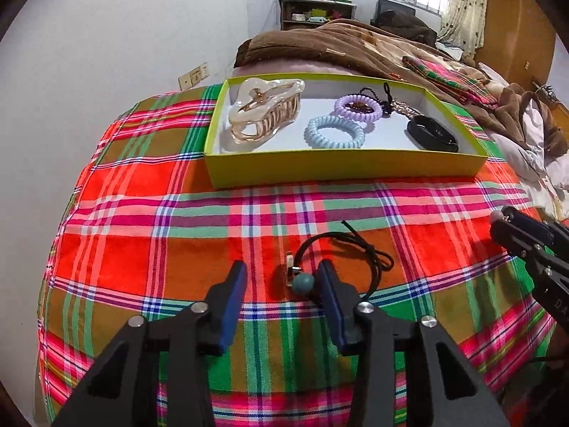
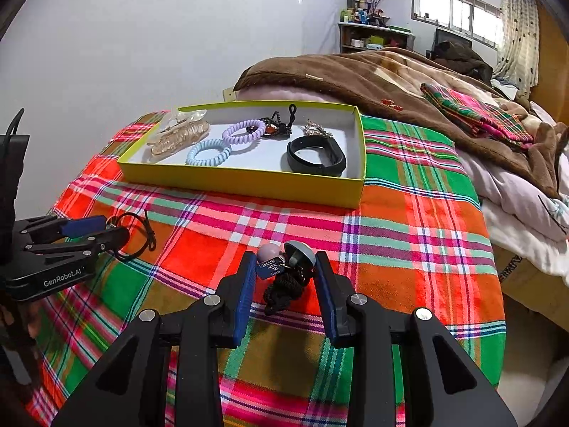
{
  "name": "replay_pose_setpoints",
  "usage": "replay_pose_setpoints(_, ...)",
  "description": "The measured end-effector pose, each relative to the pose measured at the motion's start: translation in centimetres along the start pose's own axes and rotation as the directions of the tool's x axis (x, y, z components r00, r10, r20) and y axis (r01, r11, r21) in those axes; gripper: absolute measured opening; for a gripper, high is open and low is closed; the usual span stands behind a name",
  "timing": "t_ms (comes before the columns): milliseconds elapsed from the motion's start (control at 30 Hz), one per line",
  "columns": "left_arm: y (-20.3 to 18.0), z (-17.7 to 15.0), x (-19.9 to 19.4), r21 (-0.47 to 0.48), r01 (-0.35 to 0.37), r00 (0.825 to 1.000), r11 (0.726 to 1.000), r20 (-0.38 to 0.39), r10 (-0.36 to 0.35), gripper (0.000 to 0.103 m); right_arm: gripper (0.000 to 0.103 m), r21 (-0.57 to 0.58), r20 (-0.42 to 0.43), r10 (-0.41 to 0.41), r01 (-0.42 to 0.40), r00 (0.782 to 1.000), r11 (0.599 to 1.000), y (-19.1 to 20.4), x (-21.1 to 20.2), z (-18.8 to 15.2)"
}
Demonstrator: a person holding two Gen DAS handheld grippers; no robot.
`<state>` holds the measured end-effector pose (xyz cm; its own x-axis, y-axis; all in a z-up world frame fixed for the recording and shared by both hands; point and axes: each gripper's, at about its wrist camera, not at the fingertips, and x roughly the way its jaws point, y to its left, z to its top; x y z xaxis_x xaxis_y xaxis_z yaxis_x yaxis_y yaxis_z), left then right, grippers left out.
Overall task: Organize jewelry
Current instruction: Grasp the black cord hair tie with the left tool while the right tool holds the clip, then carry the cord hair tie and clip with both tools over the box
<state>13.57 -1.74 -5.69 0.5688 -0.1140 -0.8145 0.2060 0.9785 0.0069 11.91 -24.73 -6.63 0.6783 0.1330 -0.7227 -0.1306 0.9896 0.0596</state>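
A yellow-green box (image 1: 341, 169) (image 2: 245, 181) on the plaid cloth holds a pearly hair claw (image 1: 265, 108) (image 2: 179, 135), a blue coil tie (image 1: 334, 131) (image 2: 208, 152), a purple coil tie (image 1: 357, 106) (image 2: 244, 131), a black band (image 1: 432, 133) (image 2: 316, 156) and dark beaded pieces (image 2: 281, 126). My left gripper (image 1: 282, 279) (image 2: 90, 229) is open around a black cord necklace with a teal bead (image 1: 302, 281). My right gripper (image 2: 284, 270) is open around a black cord piece with round beads and a tag (image 2: 284, 267); its tip shows at the left wrist view's right edge (image 1: 512, 227).
A brown blanket (image 2: 373, 78) and a folded plaid cloth (image 2: 476, 114) lie behind and right of the box. White bedding (image 2: 526, 213) is at the right. The wall is on the left; shelves (image 2: 373, 35) stand far back.
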Motion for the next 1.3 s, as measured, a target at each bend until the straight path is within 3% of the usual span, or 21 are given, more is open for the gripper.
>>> replay_pose_setpoints(133, -0.1, 0.0, -0.1, 0.003, 0.012, 1.0, 1.0, 0.0, -0.012, 0.022, 0.034, 0.003, 0.0, -0.003, 0.003, 1.0, 1.0, 0.0, 0.0, 0.0)
replay_pose_setpoints(200, 0.0, 0.0, -0.1, -0.003, 0.025, 1.0, 1.0, 0.0, -0.025, 0.017, 0.034, 0.004, 0.001, -0.001, 0.001, 1.0, 1.0, -0.1, -0.1, 0.0)
replay_pose_setpoints(933, -0.2, 0.3, -1.5, -0.015, 0.076, 0.997, 0.997, 0.026, -0.076, 0.017, 0.034, 0.007, 0.02, -0.005, 0.005, 1.0, 1.0, -0.1, -0.9, 0.1)
replay_pose_setpoints(1300, -0.5, 1.9, -3.9, -0.018, 0.161, 0.984, 0.987, 0.085, -0.159, 0.017, 0.034, 0.022, 0.067, -0.006, 0.005, 0.998, 1.0, -0.6, -2.4, 1.2)
